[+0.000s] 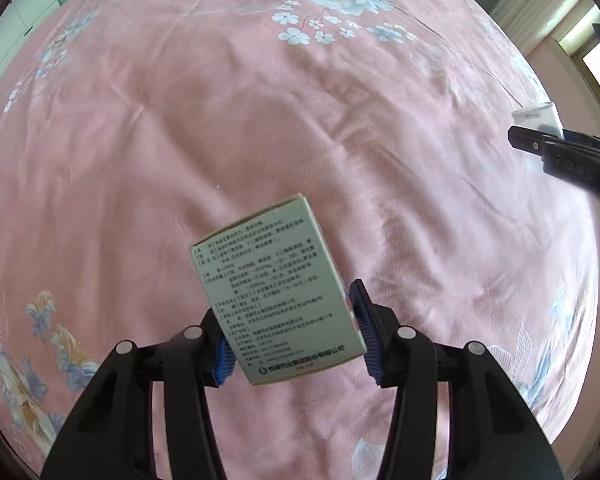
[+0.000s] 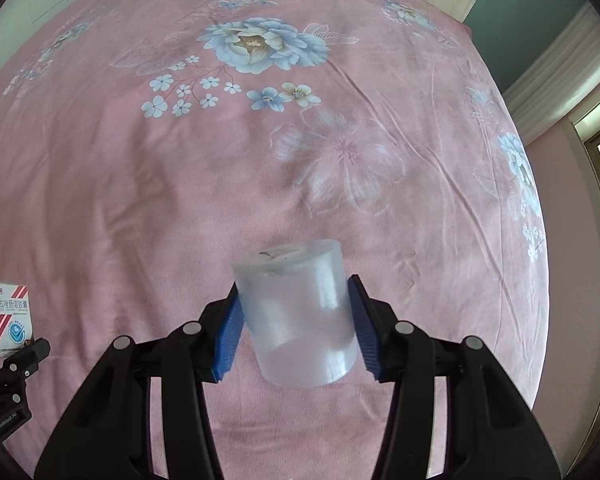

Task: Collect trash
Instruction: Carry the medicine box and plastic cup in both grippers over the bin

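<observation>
Pink floral bedspread fills both views; nothing else lies on it that I can see. Step in hand, as I judge it: both pieces picked up, carry to a bin not yet begun (no bin shows in either view).

Left gripper: blue pads pressed on the two sides of a pale green carton, held tilted, clear of the cloth. Right gripper: fingers narrowed onto a translucent plastic cylinder, also held off the bed.

Next move, my judgement: keep both grips firm and find the receptacle; the cylinder's smooth wall may slip, so no sudden swings.

Writing: carton back is dense Chinese print, mostly too blurred to read; bottom line ends 股份有限公司. Right view shows the front: red stripes, round blue logo, a name I read as 奥美拉唑肠溶胶囊 (fairly confident).
</observation>
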Demonstrator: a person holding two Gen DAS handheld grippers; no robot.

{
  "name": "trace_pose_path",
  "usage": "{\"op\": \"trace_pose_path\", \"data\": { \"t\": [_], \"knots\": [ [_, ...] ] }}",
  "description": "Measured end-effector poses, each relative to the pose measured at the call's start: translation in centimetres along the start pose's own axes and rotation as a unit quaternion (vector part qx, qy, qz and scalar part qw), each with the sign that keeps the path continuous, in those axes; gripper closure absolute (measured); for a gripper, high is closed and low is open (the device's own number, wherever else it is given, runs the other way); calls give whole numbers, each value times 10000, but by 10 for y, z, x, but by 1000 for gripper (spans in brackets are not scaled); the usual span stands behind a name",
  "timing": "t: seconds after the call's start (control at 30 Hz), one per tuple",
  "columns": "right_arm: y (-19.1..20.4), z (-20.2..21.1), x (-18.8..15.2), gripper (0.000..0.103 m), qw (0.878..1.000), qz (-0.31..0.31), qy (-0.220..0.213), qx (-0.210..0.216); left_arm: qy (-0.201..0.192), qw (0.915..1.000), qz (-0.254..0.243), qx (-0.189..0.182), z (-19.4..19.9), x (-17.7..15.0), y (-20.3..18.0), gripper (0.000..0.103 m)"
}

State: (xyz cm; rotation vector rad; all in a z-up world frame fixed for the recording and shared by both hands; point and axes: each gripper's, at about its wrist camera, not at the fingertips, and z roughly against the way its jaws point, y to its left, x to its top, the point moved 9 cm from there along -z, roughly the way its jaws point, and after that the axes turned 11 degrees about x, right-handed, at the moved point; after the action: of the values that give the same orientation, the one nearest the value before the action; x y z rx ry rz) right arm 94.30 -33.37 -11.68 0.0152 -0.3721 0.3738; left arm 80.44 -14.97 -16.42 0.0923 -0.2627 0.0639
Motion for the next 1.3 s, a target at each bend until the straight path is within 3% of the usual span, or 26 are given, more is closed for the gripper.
{"op": "trace_pose_path", "data": {
  "t": [0.17,0.33,0.63,0.8,1.0,1.13,1.3],
  "knots": [
    [29,86,-10,52,9980,86,-620,101,-573,9963,-616,151,62,2,31,51],
    [59,153,-22,52,9917,187,-1269,130,-1242,9841,-1219,364,116,-1,59,51],
    [120,195,-69,52,9824,398,-1819,182,-1890,9645,-1782,480,155,-45,91,51],
    [146,186,-102,52,9814,491,-1850,160,-2104,9571,-1922,535,154,-87,104,51],
    [183,188,-143,52,9808,624,-1837,189,-2174,9563,-1912,406,157,-144,116,51],
    [207,210,-176,52,9822,538,-1774,315,-2176,9558,-1956,300,180,-183,118,51],
    [239,271,-217,52,9807,607,-1841,257,-2366,9495,-2026,369,232,-227,122,51]
  ]
}}
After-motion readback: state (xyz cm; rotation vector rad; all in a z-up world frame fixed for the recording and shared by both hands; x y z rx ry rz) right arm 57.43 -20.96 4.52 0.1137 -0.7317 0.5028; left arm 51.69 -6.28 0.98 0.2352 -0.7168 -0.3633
